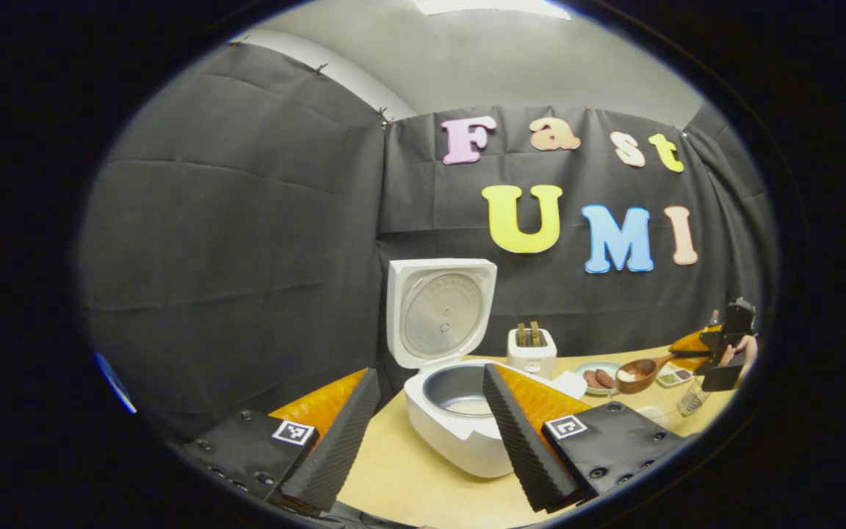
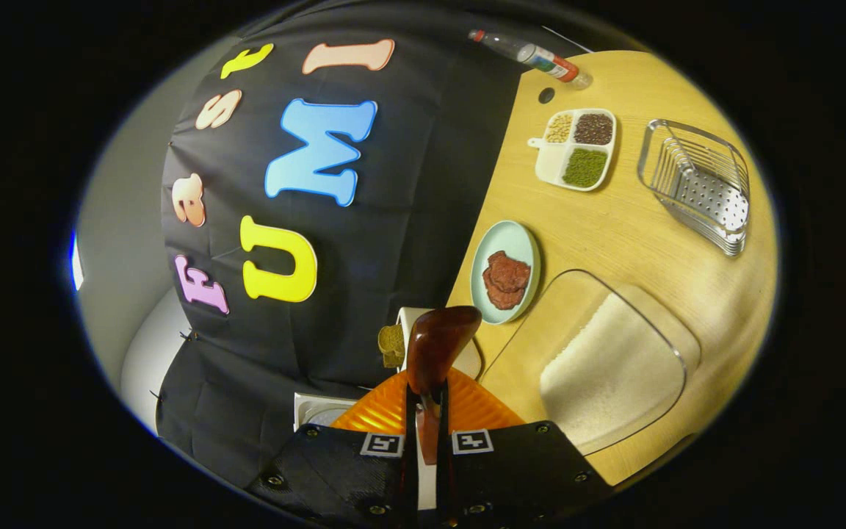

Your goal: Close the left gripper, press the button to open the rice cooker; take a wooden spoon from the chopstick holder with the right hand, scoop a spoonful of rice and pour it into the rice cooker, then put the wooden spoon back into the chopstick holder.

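Note:
The white rice cooker [image 1: 460, 433] stands with its lid [image 1: 441, 312] up and a little rice in its grey pot. My left gripper [image 1: 430, 433] is open in front of it, one finger on each side of the pot, holding nothing. Behind the cooker is the white chopstick holder [image 1: 532, 353] with wooden handles sticking out. Off to the right, my right gripper [image 1: 724, 349] holds the wooden spoon [image 1: 640, 373] level above the table, some white rice in its bowl. In the right gripper view the gripper [image 2: 427, 408] is shut on the spoon [image 2: 434, 342] handle, beside the clear rice tray [image 2: 614, 367].
A pale plate with brown patties [image 2: 505, 273], a three-compartment dish of grains [image 2: 577, 147], a wire basket [image 2: 698, 184] and a lying bottle [image 2: 533, 53] are on the wooden table [image 2: 614, 242]. The black cloth wall runs close behind the cooker.

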